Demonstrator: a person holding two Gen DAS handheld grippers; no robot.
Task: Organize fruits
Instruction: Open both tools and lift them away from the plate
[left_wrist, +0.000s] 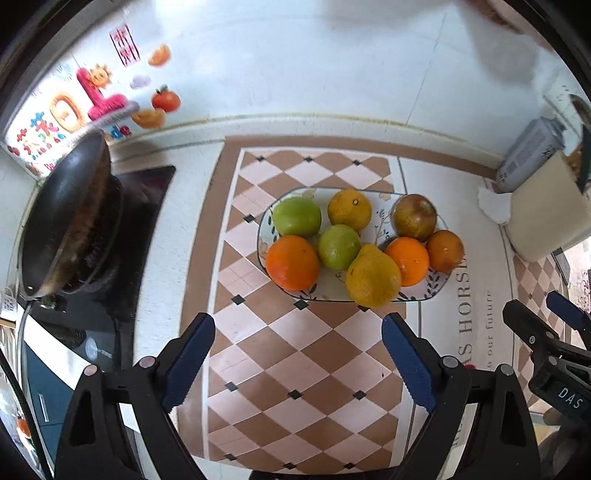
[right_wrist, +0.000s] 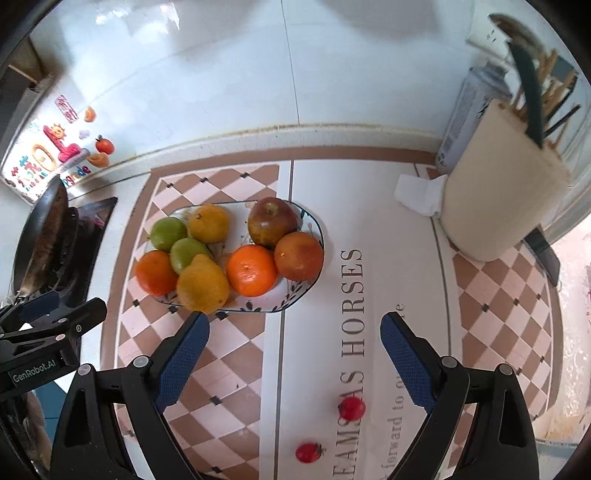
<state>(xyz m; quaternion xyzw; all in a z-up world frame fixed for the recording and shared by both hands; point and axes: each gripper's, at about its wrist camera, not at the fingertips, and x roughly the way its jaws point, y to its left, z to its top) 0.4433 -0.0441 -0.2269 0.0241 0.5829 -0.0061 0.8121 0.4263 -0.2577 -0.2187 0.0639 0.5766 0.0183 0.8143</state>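
Fruit fills the plate in the left wrist view, straight ahead of the left gripper, whose jaws gape wide and hold nothing; the yellow pear lies nearest, stem end pointing away. Mat lettering reads "HORSE" and "our future".

From the right wrist view, two small red fruits sit loose on the surface between the jaws of the right gripper, also spread and unladen, so this arm looks nearer them; the plate lies ahead to its left. "GenRobot.AI" marks the other gripper; the mat reads "HORSES".

Both grippers (left, right) agape
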